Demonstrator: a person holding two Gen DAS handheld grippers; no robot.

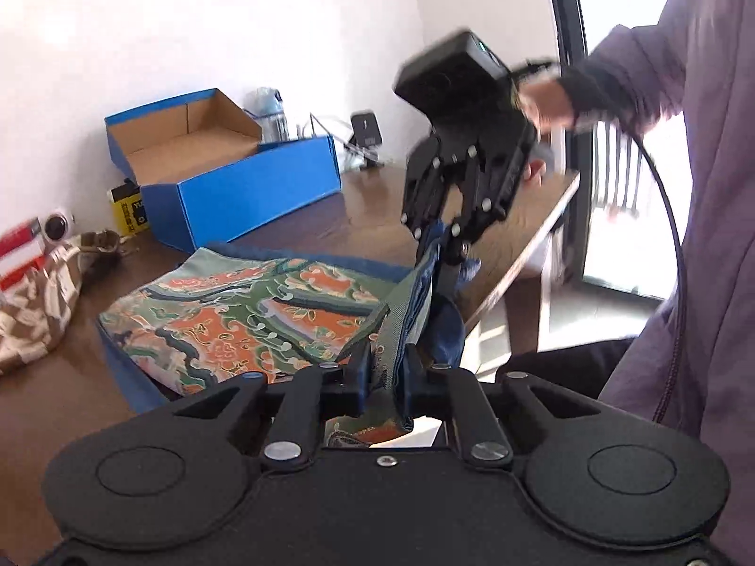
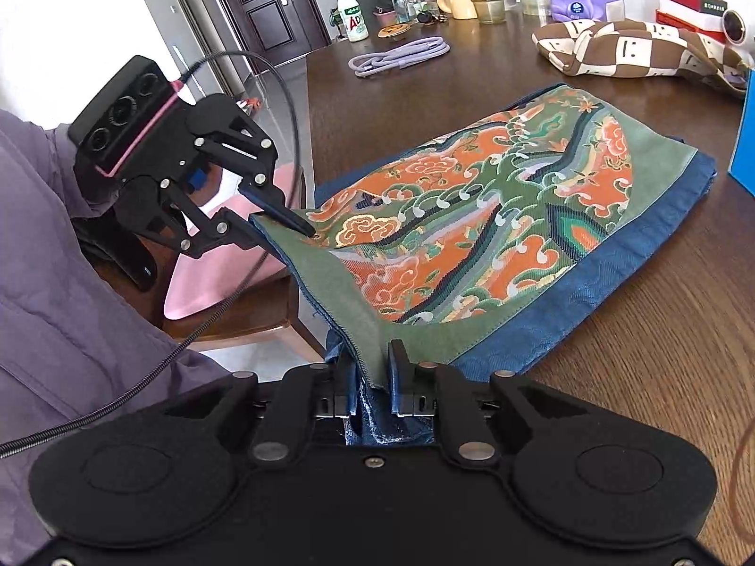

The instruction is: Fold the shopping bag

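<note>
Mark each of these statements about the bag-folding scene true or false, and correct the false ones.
1. Both grippers are clamped on the shopping bag. True: the left gripper and the right gripper each pinch its near edge.
2. The blue box is closed. False: it is open, and its brown inside shows.
3. The bag lies entirely flat on the table. False: its near edge is lifted by the grippers.
4. A brown and cream checkered cloth lies beyond the bag. True.
5. The bag is plain white. False: it is blue with an orange and green patterned panel.
</note>
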